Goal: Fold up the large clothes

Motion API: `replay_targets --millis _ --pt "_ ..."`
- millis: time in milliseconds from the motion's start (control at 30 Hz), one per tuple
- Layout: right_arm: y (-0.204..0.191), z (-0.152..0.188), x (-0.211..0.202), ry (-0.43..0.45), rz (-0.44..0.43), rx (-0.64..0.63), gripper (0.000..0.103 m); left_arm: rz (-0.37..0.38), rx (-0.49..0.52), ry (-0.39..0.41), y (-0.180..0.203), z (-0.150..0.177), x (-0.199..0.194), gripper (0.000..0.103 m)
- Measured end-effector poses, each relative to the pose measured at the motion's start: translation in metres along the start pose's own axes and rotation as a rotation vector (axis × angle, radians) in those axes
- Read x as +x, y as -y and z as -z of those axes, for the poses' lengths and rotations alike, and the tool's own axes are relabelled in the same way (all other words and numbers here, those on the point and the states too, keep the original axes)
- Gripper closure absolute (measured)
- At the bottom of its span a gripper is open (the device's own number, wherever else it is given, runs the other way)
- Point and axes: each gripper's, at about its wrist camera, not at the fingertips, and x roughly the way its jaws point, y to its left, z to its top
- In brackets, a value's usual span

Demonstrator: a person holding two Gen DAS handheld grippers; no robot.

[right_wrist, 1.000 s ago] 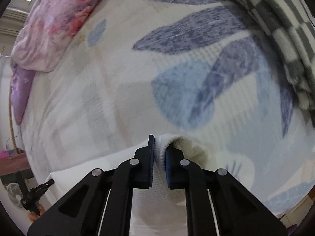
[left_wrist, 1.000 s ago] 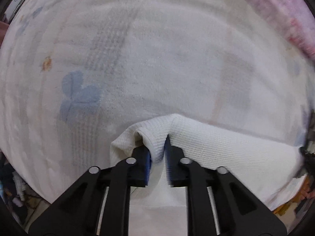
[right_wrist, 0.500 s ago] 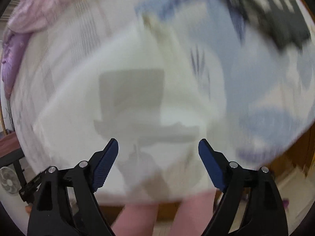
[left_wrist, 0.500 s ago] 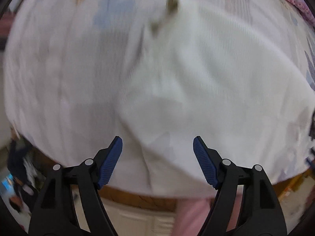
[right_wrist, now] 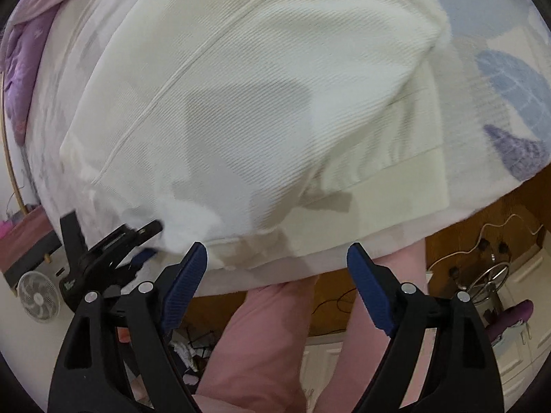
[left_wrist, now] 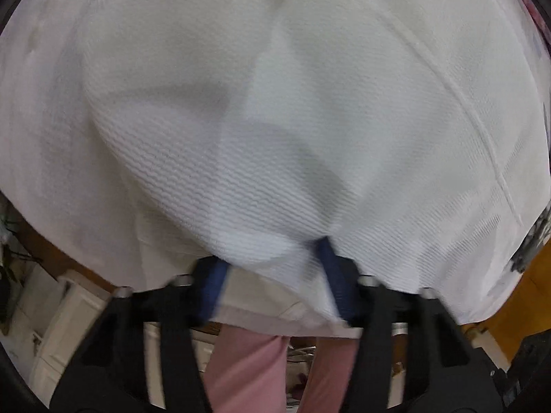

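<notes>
- Lying folded on the pale leaf-printed bedspread (right_wrist: 509, 79) at the bed's near edge: cream ribbed knit garment (right_wrist: 261, 96), hem band toward the edge.
- Left gripper (left_wrist: 272, 275): jaws just closing around a fold of the garment; blue pads (left_wrist: 330, 268) beside the cloth, whether already pressing, cannot tell.
- Right gripper (right_wrist: 277, 268): spread wide, nothing between, poised just off the hem.
- Below: pink-trousered legs (right_wrist: 268, 337).

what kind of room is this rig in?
Most likely a home bedroom. The white garment lies on a bed with a leaf-print bedsheet, a purple floral quilt is bunched at its far side, and a small floor fan stands beside it.
</notes>
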Motion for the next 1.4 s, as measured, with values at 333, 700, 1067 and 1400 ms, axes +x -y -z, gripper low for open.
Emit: replay_targets --millis 333,700,1067,1400 --pt "-0.041 -0.004 0.048 -0.138 -0.12 0.048 0.023 0.044 0.076 0.11 0.001 0.024 -0.071 0.098" --pt "-0.016 0.0 0.028 -0.083 -0.073 0.075 0.023 0.192 -0.13 -0.057 -0.029 -0.016 -0.001 0.084" --pt "-0.049 -0.028 0.076 -0.142 -0.274 0.151 0.015 0.157 0.063 0.199 0.011 0.011 -0.087 0.099" --pt "-0.094 -0.05 0.008 0.227 -0.776 0.031 0.09 0.234 0.15 0.377 0.013 0.019 -0.148 0.099"
